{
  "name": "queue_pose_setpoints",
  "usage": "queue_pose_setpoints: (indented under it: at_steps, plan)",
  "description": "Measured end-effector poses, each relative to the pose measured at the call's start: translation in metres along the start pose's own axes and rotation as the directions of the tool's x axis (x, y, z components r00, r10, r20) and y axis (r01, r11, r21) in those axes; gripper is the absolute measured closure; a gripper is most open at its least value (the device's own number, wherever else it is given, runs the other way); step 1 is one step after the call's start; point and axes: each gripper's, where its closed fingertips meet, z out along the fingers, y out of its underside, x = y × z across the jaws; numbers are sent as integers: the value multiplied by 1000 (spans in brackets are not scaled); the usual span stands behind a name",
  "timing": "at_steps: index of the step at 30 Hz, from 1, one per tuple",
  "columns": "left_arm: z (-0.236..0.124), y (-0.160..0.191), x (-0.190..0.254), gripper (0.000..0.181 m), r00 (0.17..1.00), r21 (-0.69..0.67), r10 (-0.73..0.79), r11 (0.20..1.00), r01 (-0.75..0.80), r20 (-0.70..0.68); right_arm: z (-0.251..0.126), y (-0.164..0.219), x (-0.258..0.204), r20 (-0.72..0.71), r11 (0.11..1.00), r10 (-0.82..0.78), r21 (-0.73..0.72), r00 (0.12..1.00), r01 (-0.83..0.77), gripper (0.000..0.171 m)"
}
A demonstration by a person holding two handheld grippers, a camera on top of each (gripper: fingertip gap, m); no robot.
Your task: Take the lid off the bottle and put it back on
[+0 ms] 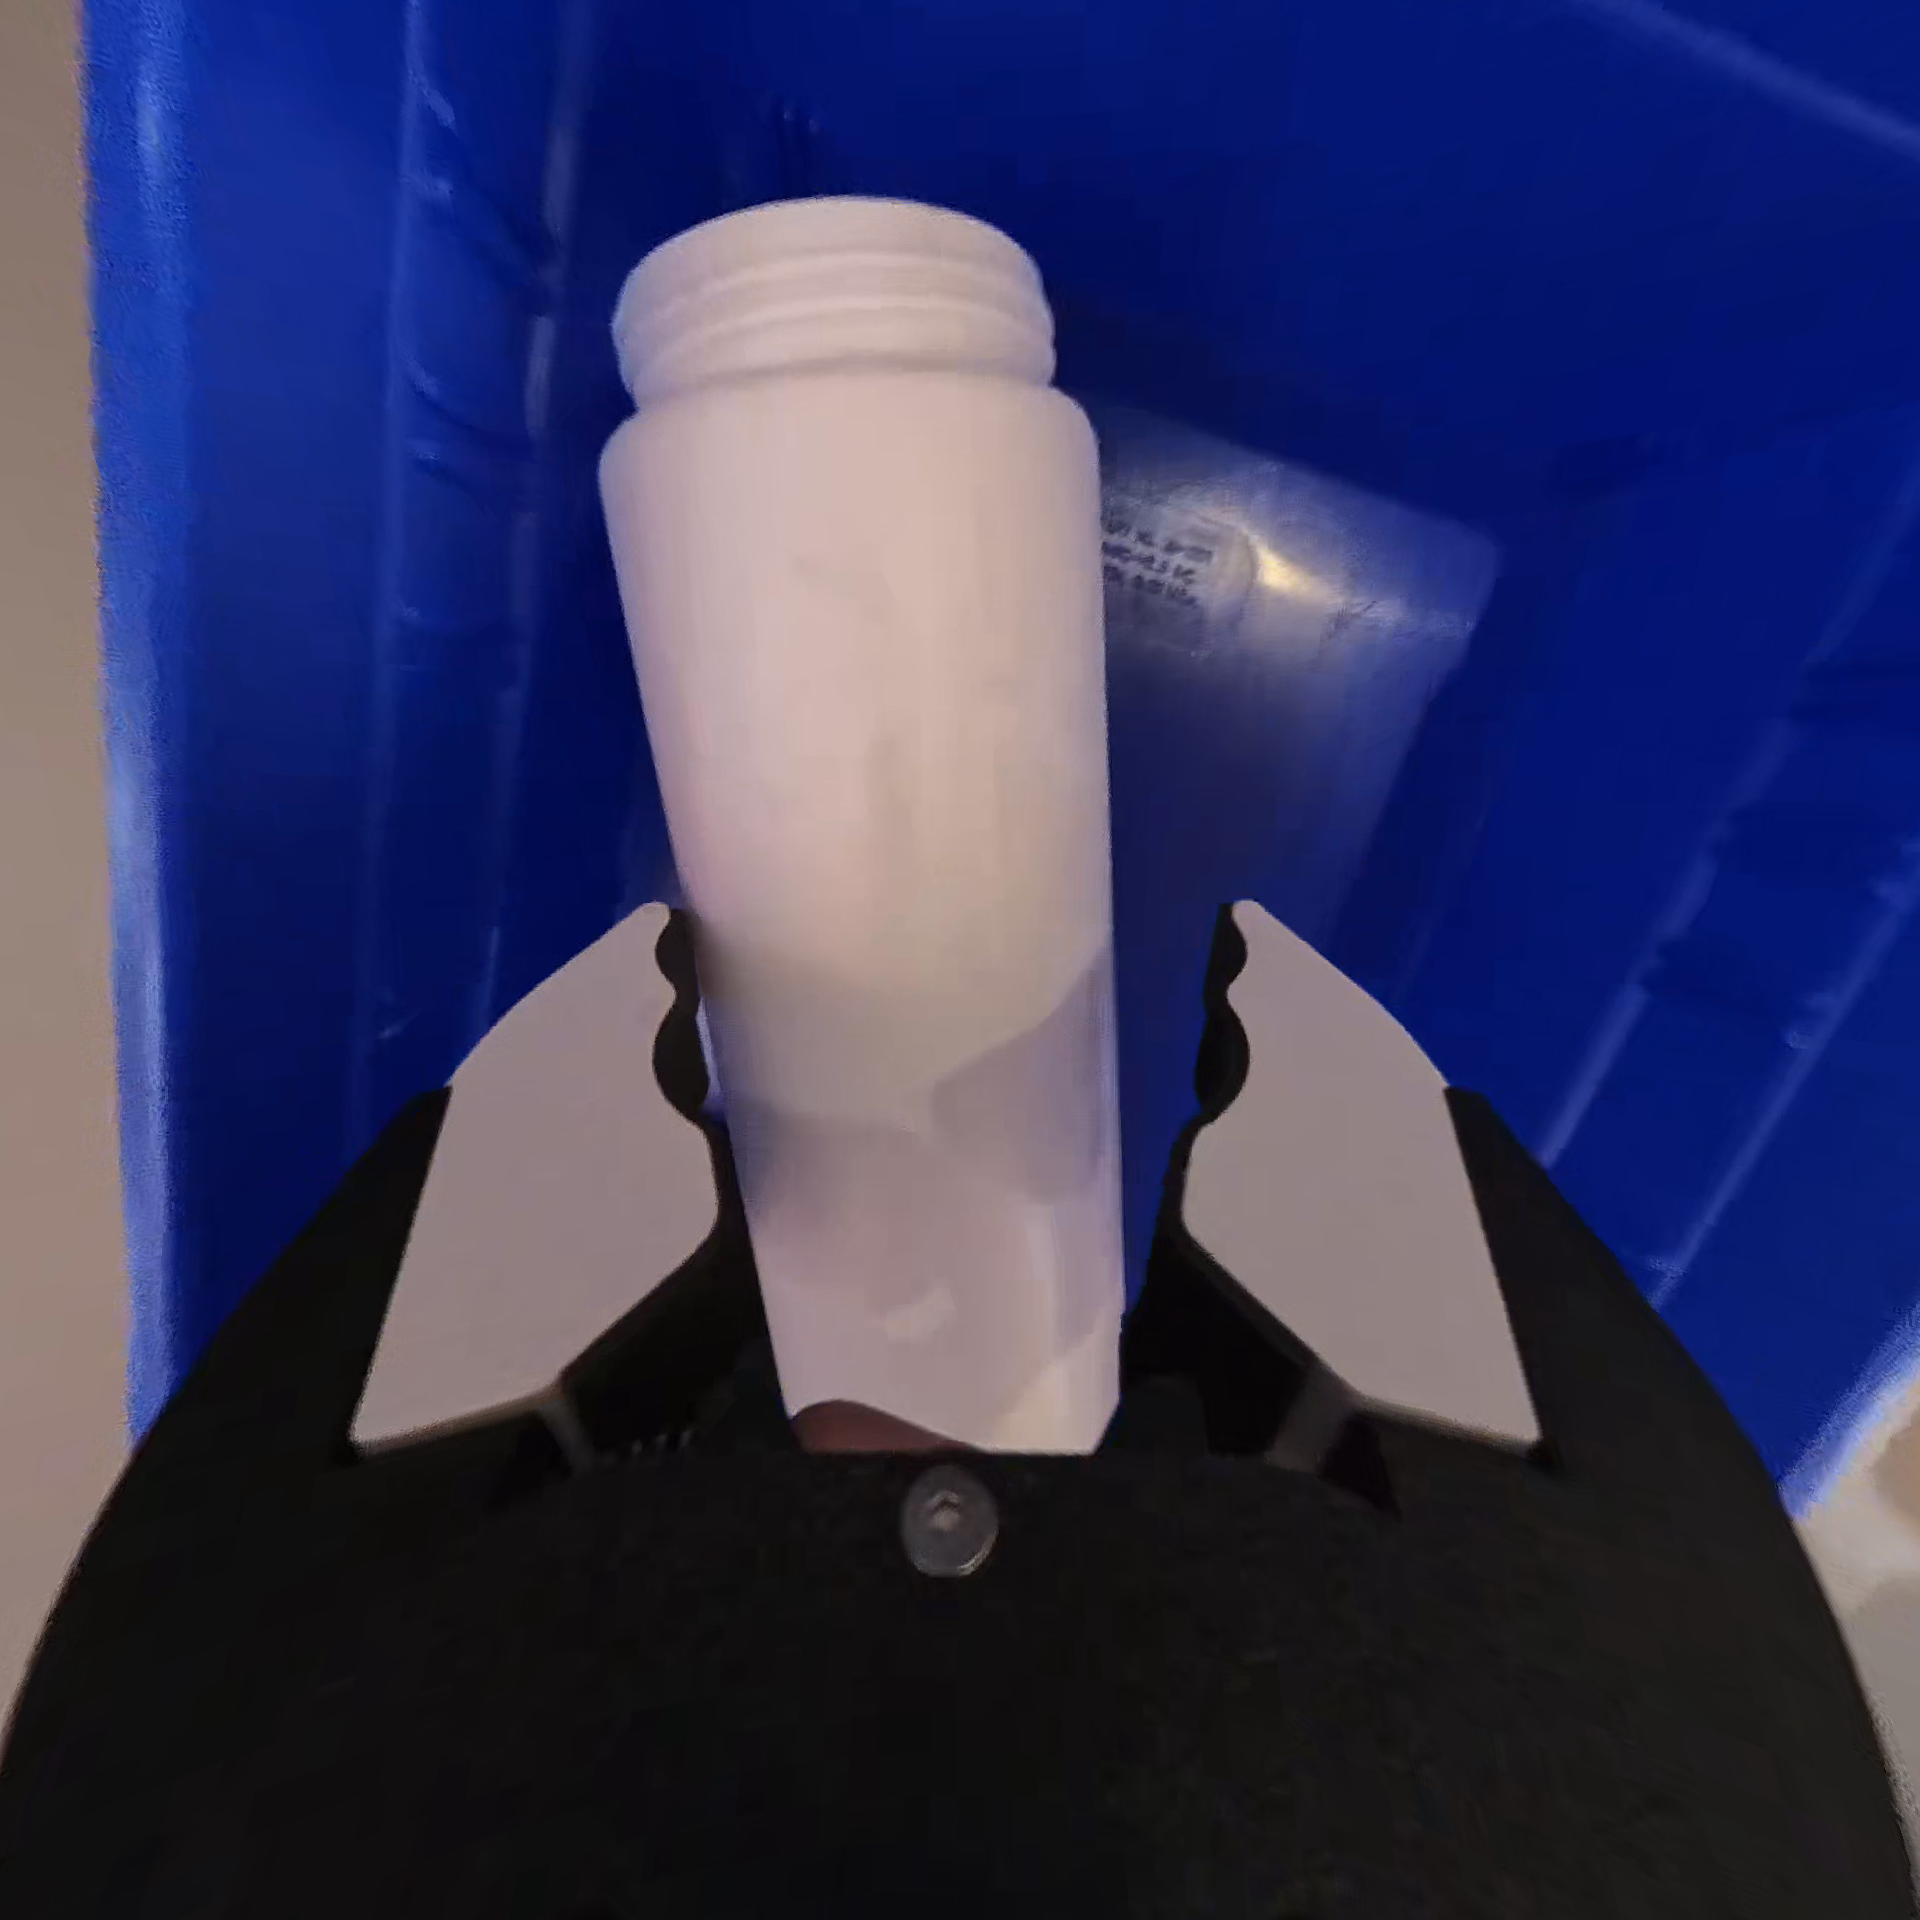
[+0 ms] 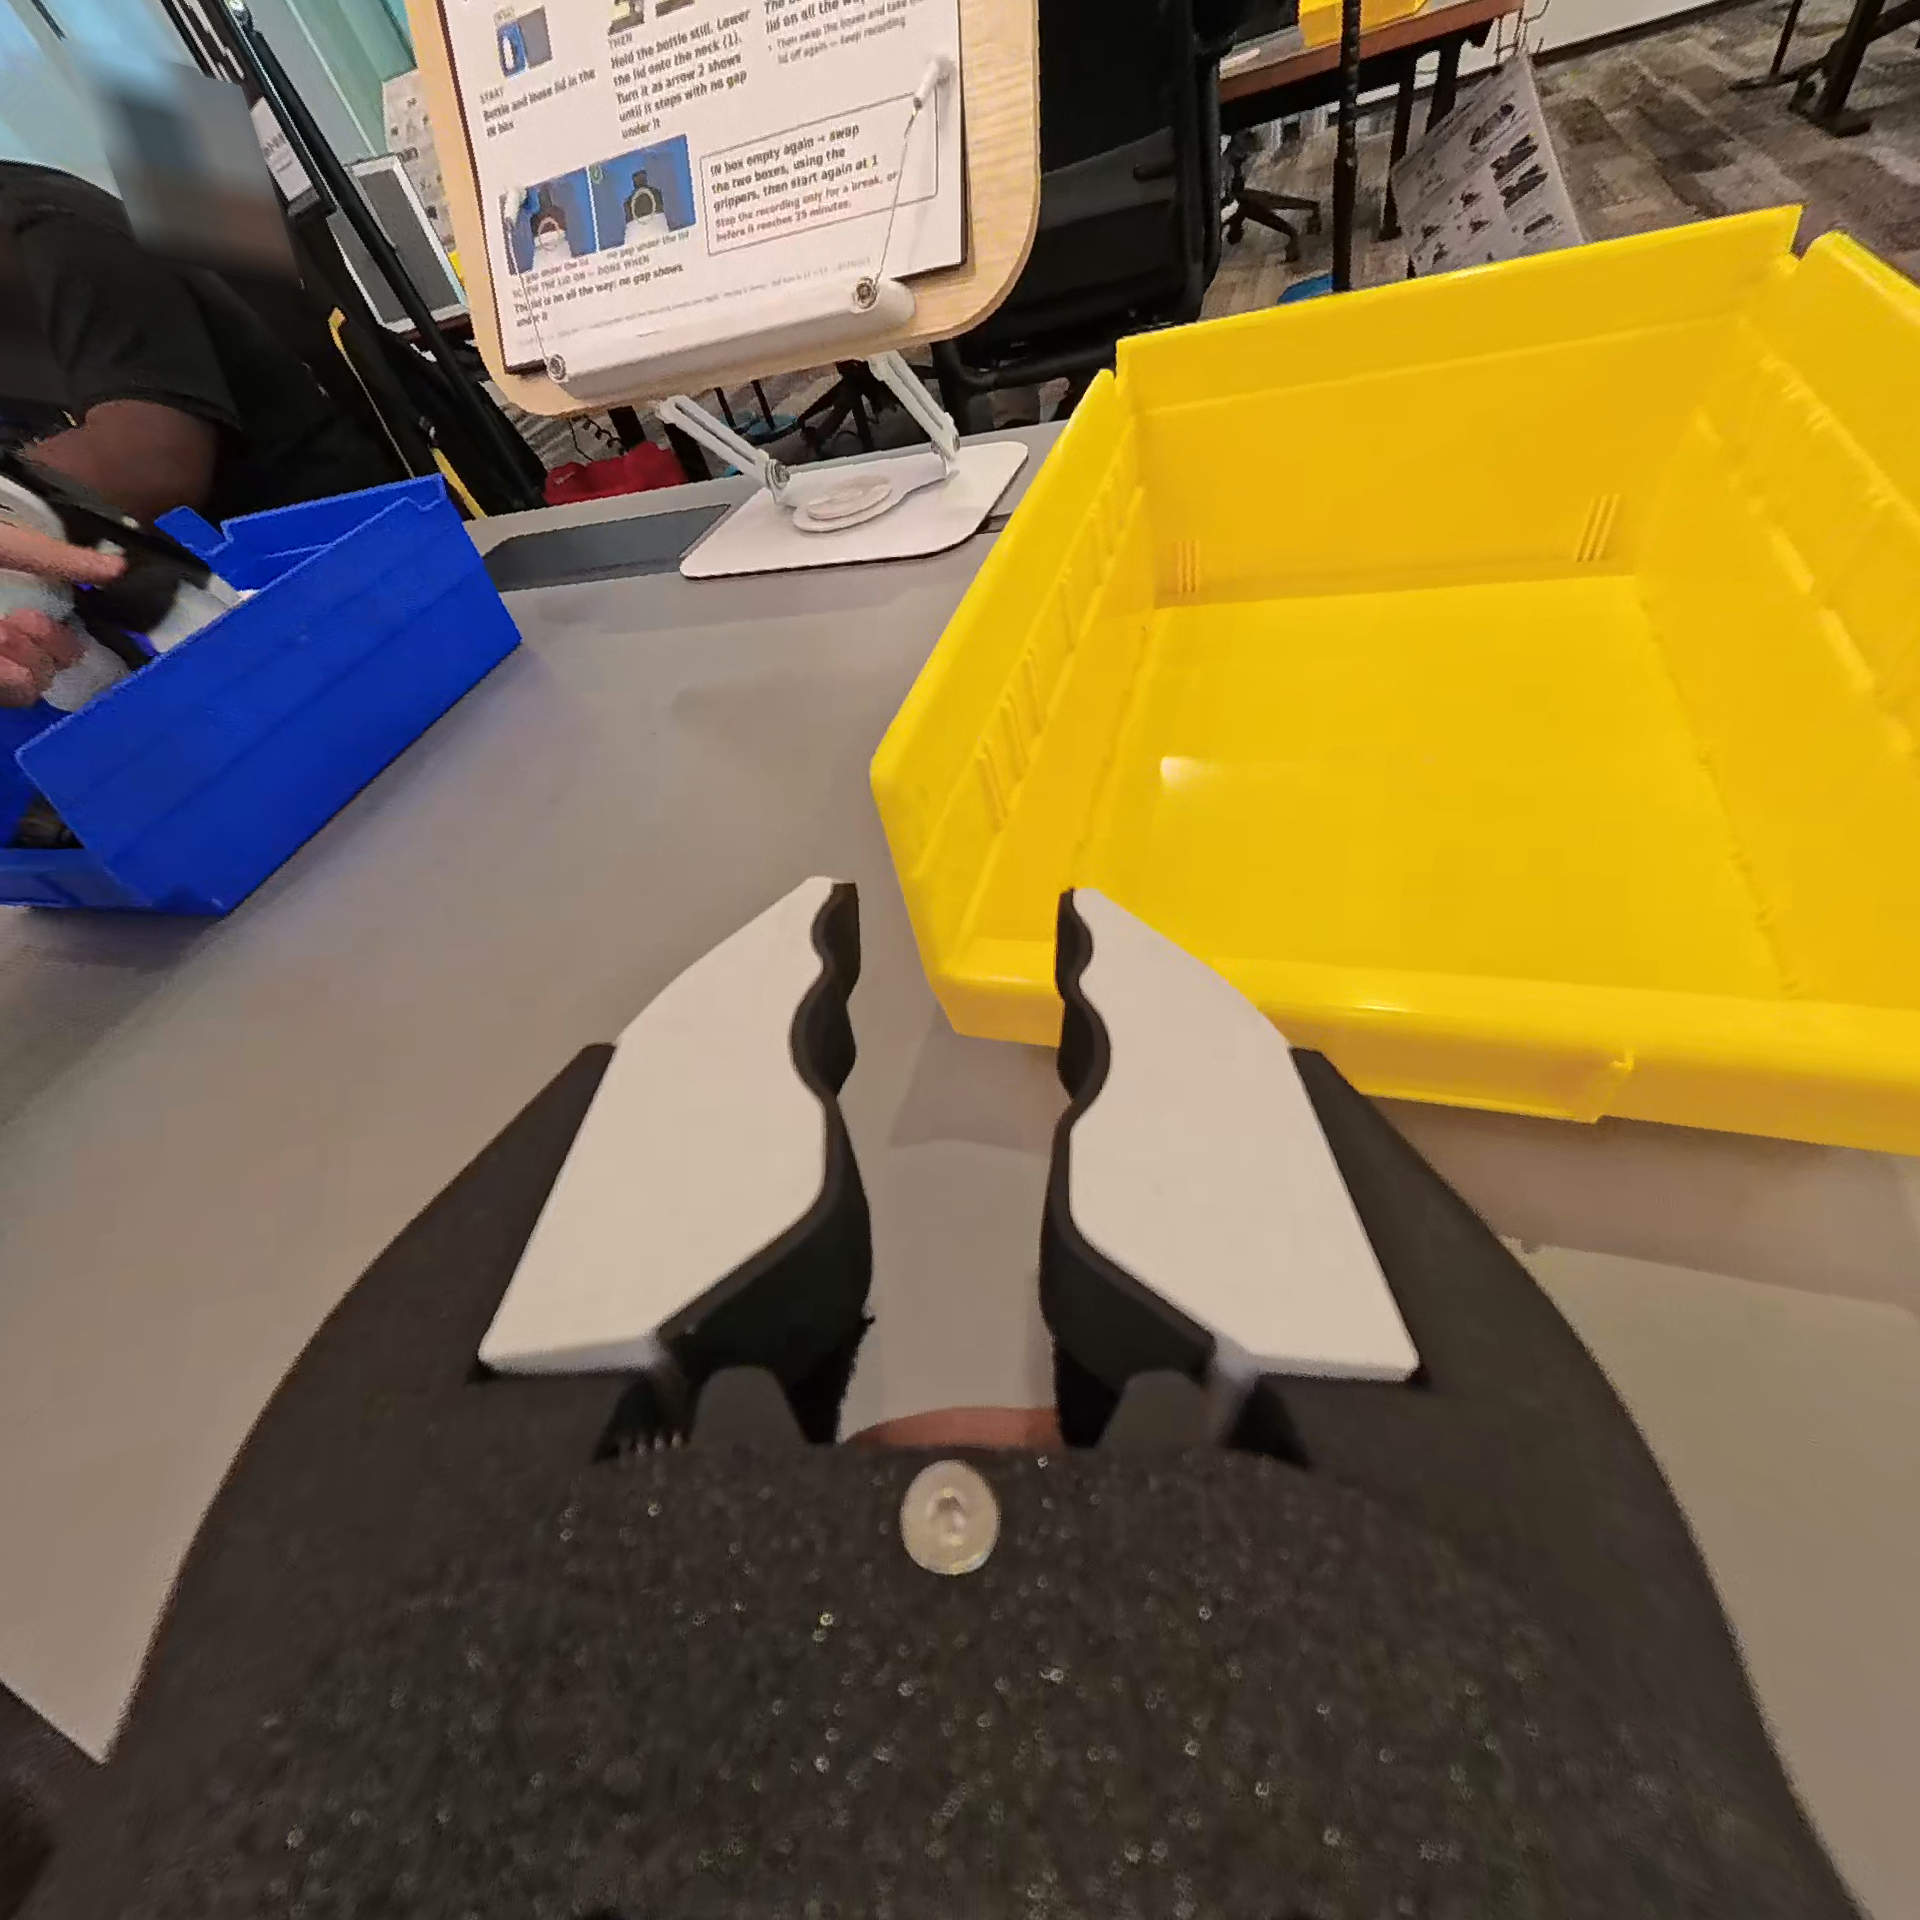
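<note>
In the left wrist view we see our left tool (image 1: 951, 997) with its jaws set around the lower part of a white bottle (image 1: 862, 665). The left finger (image 1: 582, 1143) touches the bottle's side, while a sliver of blue shows between the bottle and the right finger (image 1: 1340, 1164), so we cannot tell whether the bottle is truly clamped. The bottle points away from the camera, tilted a little left, its threaded neck (image 1: 831, 312) bare with no lid on it. Its base is hidden behind the tool's black body, and the picture is soft with blur. Behind the bottle lies the blue bin (image 1: 1455, 416); we cannot tell whether the bottle touches it.

In the right wrist view our right tool (image 2: 956, 997) hovers over the grey desk (image 2: 520, 987), jaws apart with nothing between them. Just beyond it sits a yellow bin (image 2: 1455, 727). The blue bin (image 2: 270, 707) is far left, where the left tool (image 2: 135, 582) is cut off by the edge. We make out no lid in either view.
</note>
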Motion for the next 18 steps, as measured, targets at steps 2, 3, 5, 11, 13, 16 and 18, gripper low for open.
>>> queue_pose_setpoints:
  at_steps: [2,3,5,11,13,16,18]
  plan:
    - [10,3,-6,90,1000,-55,1,999,1,31,1,2,-1,7,1000,6,-10,1000,-5,135]
    - [14,5,-9,94,999,-74,6,997,-3,40,2,2,-2,11,1000,4,-13,1000,-4,135]
    - [18,4,-10,93,1000,-92,17,996,-15,24,2,2,-5,13,1000,-9,-16,1000,9,135]
    - [-13,-13,9,94,975,55,126,992,-118,-181,2,-1,-15,38,999,-54,-2,998,54,134]
    - [-41,-24,17,94,948,192,194,970,-148,-251,4,-5,-26,89,999,-32,0,996,32,134]
    - [-95,-34,38,94,878,432,348,882,-187,-330,12,-18,-49,177,999,-32,7,984,32,132]
    - [-134,-33,59,94,812,577,465,791,-202,-353,22,-30,-69,253,999,-48,7,966,47,129]
